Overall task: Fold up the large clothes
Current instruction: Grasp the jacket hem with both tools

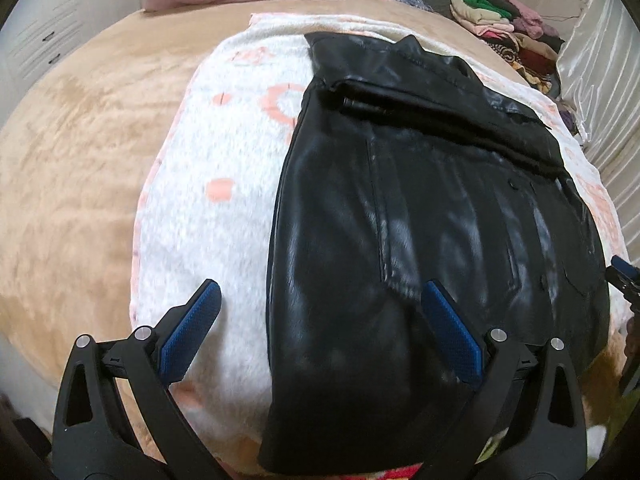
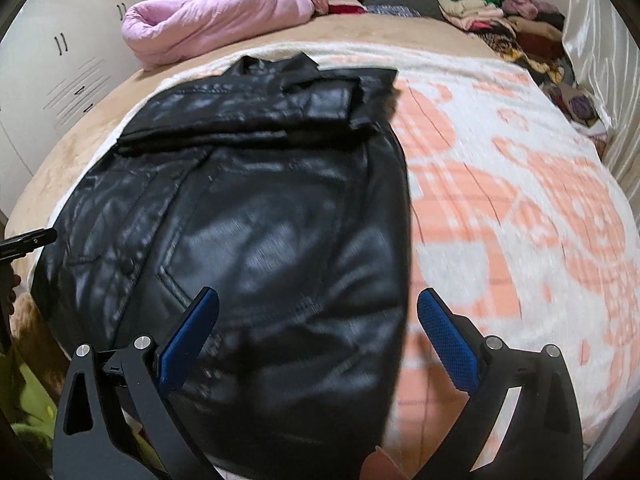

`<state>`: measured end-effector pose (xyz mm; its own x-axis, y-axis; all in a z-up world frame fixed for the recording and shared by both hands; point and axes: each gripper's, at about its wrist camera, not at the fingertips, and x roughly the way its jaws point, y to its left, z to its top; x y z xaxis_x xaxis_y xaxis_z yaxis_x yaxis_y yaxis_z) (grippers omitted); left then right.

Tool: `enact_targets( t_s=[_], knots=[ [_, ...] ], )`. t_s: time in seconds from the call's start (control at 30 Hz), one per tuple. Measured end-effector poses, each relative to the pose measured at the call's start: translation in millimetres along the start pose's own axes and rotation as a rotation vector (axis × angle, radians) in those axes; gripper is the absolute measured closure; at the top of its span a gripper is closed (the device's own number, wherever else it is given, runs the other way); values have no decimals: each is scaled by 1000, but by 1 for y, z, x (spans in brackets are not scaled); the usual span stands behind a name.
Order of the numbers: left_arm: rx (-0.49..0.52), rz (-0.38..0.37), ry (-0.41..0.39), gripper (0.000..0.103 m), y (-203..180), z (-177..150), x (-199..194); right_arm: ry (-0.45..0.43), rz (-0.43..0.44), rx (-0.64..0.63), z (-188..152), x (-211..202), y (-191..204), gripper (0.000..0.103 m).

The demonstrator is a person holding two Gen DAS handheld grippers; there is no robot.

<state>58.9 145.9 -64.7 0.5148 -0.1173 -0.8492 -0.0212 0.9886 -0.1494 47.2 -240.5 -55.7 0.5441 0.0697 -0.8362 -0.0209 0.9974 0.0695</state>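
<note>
A black leather jacket (image 1: 420, 240) lies partly folded on a white blanket with orange-pink patterning (image 1: 208, 208), which is spread over a bed covered in tan plush (image 1: 68, 184); one sleeve is laid across the upper part of the jacket. No brand, label or legible writing shows anywhere on the jacket or bedding. The left gripper (image 1: 320, 332) hovers over the jacket's near edge with its blue-padded fingers (image 1: 192, 332) spread wide apart, holding nothing. The right gripper (image 2: 318, 336) hangs above the jacket's other side, its fingers (image 2: 448, 344) likewise apart and empty. At the head of the bed sit a pink quilted bundle (image 2: 208, 16) and a pile of mixed clothes (image 2: 504, 24).
</note>
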Motion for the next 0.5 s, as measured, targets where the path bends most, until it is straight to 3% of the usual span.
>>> enact_targets(
  t_s=[0.27, 0.4, 0.47, 0.5],
  knots=[
    [-65, -101, 39, 12, 17, -20, -2, 72, 78, 37, -24, -1, -16, 4],
    [-84, -131, 54, 49, 23, -30, -6, 116, 94, 33, -32, 2, -18, 5],
    [-94, -154, 63, 54, 24, -36, -7, 134, 99, 30, -36, 4, -17, 5],
    [-101, -171, 70, 62, 24, -38, -6, 146, 101, 28, -38, 5, -17, 5]
  ],
)
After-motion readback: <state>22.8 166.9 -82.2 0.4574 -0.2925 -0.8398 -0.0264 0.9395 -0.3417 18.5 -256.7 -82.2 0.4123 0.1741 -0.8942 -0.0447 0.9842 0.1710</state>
